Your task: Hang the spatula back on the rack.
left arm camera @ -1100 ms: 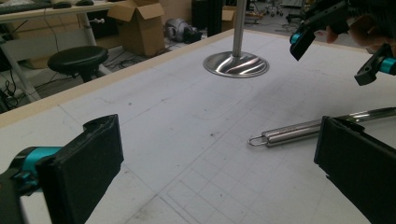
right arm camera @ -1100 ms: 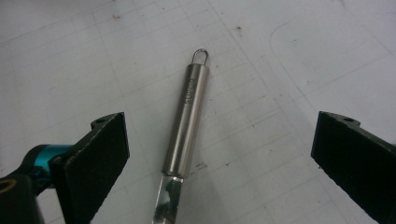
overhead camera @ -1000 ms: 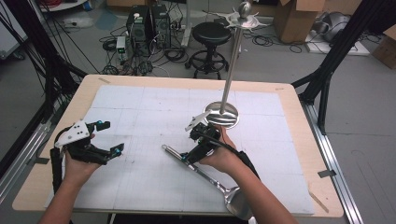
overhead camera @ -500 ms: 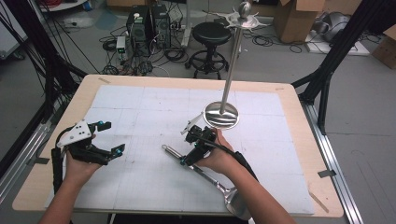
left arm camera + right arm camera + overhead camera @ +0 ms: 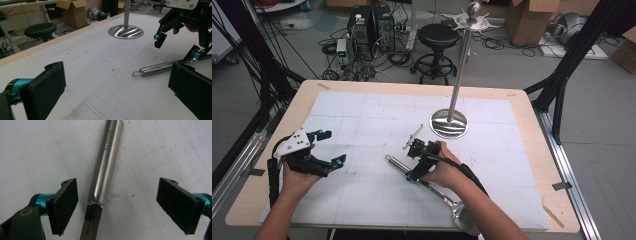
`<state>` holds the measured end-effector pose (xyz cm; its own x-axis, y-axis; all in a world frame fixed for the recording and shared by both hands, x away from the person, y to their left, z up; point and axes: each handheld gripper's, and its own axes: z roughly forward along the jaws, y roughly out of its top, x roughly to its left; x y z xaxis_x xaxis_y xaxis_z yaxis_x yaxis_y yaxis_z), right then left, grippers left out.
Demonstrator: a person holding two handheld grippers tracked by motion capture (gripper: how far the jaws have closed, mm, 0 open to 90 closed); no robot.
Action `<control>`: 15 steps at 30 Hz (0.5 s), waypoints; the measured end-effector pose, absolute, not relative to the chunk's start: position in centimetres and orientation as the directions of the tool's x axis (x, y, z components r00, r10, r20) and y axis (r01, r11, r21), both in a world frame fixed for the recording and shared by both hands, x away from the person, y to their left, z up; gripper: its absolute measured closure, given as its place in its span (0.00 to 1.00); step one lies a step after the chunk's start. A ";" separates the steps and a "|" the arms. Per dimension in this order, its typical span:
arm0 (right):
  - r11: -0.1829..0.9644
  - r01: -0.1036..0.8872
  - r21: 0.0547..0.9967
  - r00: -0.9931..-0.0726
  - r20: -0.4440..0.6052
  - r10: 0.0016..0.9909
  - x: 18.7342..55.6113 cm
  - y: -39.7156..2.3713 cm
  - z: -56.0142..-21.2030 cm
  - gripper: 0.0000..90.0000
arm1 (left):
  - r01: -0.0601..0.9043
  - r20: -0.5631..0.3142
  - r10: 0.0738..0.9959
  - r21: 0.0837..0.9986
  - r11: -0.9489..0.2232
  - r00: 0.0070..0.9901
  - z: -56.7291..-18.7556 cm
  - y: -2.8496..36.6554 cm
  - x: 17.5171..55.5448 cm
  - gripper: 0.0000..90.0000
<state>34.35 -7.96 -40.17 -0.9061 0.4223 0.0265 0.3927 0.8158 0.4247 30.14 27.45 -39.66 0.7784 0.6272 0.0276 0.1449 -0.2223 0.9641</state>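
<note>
Two tongs in play: ours, one per hand; work in hand is picking up the ladle.
Ladle (image 5: 432, 182): steel, lies flat on the tabletop (image 5: 362, 115), diagonal, near the front edge. Round handle (image 5: 106, 162) points up-left and ends in a small hanging loop (image 5: 136, 73); bowl (image 5: 464, 217) sits at the front edge, partly under our right forearm.
Right tongs (image 5: 418, 162): down over the handle, jaws straddling it, apart, pads not touching metal. They have just been closing in, with the handle between them.
Left tongs (image 5: 329, 150): wide apart, empty, hovering well left of the ladle, aimed toward it.
Stand (image 5: 449, 123): chrome pole on a round base, behind the ladle, well apart from it. The arms at its top look like hooks, so probably where the ladle hangs.
Handling: rigid, not fragile, moderately heavy, weight biased to the bowl end. Polished round tube, so we expect it to slip or roll in the pads.
Grip point: on the tube just above the joint (image 5: 96, 205) where it meets the flat shank, pads square across it. That's nearer the bowl, so less droop.
Risk: off-centre squeeze rolls the handle away; light grip lets the bowl end swing down on lift.
</note>
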 end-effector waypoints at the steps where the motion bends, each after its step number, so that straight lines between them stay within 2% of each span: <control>1: 0.817 0.392 0.422 -0.907 0.028 0.421 34.3 -7.9 -40.3 0.19 | 0.146 0.027 0.628 0.964 -0.223 0.778 -39.7 27.4 30.1 0.02; 15: 0.854 0.366 0.370 -0.924 0.036 0.380 34.2 -7.1 -41.1 0.34 | 0.145 0.029 0.627 0.963 -0.225 0.779 -39.7 27.5 30.2 0.02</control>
